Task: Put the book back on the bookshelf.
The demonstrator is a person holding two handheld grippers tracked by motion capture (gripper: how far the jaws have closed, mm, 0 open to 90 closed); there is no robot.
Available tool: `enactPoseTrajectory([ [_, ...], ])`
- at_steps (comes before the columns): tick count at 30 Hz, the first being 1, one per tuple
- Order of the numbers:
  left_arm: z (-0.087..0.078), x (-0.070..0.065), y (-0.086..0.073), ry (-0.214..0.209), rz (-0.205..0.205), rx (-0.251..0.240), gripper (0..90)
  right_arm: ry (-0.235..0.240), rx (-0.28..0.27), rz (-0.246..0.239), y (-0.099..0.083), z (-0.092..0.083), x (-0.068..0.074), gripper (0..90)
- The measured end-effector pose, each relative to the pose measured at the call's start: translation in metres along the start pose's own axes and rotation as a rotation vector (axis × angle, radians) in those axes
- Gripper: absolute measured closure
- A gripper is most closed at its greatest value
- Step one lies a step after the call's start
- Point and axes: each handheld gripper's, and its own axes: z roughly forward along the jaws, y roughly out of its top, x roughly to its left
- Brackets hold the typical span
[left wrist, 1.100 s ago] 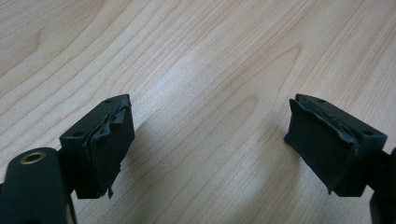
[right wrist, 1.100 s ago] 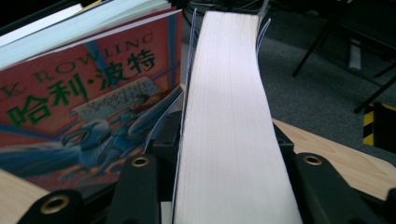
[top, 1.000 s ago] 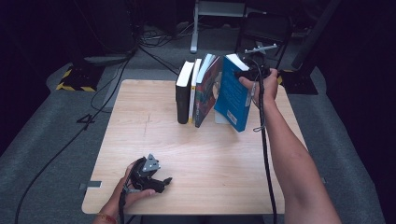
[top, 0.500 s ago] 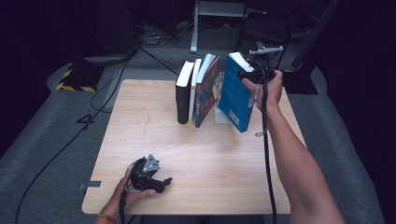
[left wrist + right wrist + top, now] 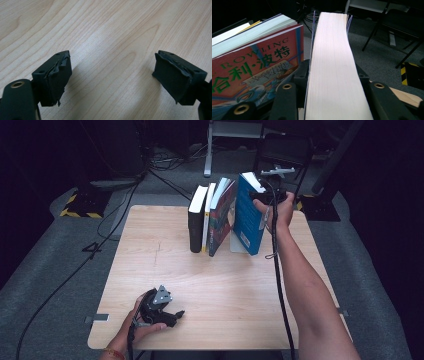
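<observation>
The right gripper point(image 5: 264, 195) is clamped on the top of the blue book point(image 5: 247, 217), at the far right part of the wooden table point(image 5: 225, 290). In the right gripper view the book's pale page block point(image 5: 334, 70) runs straight up between the two black jaws, which are pressed against its covers on both sides. The blue book is held upright with a slight tilt, its lower edge on the table, set just apart from the rest of the row. Immediately beside it a red-covered book point(image 5: 220, 222) is leaned against the neighbouring volumes; its cover with green lettering point(image 5: 254, 67) is seen close to the gripped book in the right gripper view. Further along the row a white-and-yellow book point(image 5: 207, 217) and a black book point(image 5: 196, 220) are stood upright, touching each other. The left gripper point(image 5: 172, 314) is rested in the person's left hand point(image 5: 142, 322) on the table near the front left edge, well apart from the books. Its jaws are spread wide, with bare wood grain point(image 5: 110, 50) seen between the pads point(image 5: 58, 80); nothing is gripped.
</observation>
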Motion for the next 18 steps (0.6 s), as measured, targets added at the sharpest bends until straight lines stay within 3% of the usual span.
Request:
enactPoseTrajectory([
  [6,0.000,0.000,0.000,-0.002,0.001,0.000,14.8,-0.013,-0.020,-0.039,0.000,0.004,0.008,59.4],
  [15,0.000,0.000,0.000,-0.001,0.000,0.000,14.8,0.012,-0.026,-0.019,-0.016,0.007,0.003,59.2],
  [18,0.000,0.000,0.000,-0.002,0.000,0.000,14.8,0.003,-0.034,-0.038,-0.019,0.005,0.004,59.0],
])
